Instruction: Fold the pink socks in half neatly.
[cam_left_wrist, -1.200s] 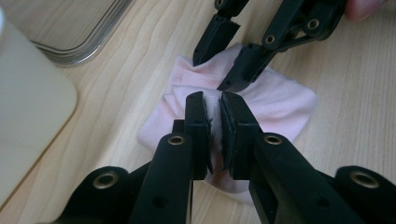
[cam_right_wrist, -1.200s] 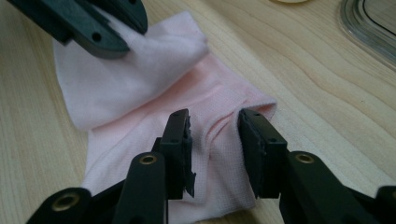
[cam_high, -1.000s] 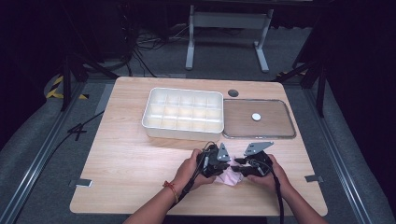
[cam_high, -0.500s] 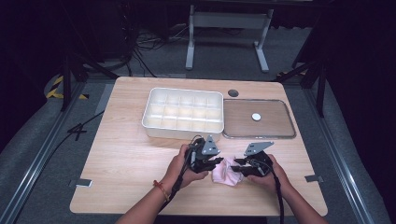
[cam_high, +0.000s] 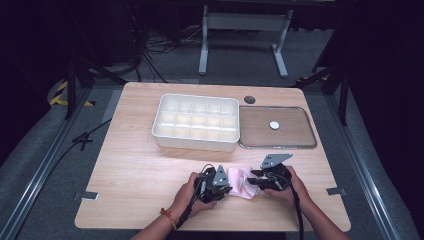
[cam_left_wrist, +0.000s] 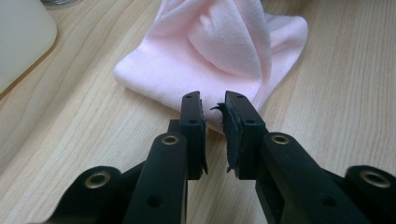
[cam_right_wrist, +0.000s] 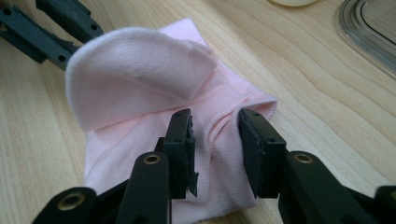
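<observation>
A folded pink cloth (cam_high: 240, 181) lies on the wooden table near its front edge, between my two grippers. My left gripper (cam_high: 226, 186) sits low at the cloth's left edge. In the left gripper view its jaws (cam_left_wrist: 212, 100) have just been closing to a thin slit with nothing between them, tips at the hem of the cloth (cam_left_wrist: 219, 51). My right gripper (cam_right_wrist: 215, 119) is shut on a bunched ridge of the cloth (cam_right_wrist: 140, 84), and a loose flap stands curled up beyond it. The left gripper's fingers (cam_right_wrist: 51, 28) show at that view's top left.
A white compartment box (cam_high: 195, 141) stands at the table's middle back. To its right lies a clear flat lid (cam_high: 277, 146) with a small white disc (cam_high: 273, 125) on it. A dark round hole (cam_high: 249, 99) sits behind. Bare wood spreads to the left.
My left gripper has pulled away leftward from the right one and sunk to the table at the cloth's edge. The cloth now shows between the grippers. The right hand has stayed put.
</observation>
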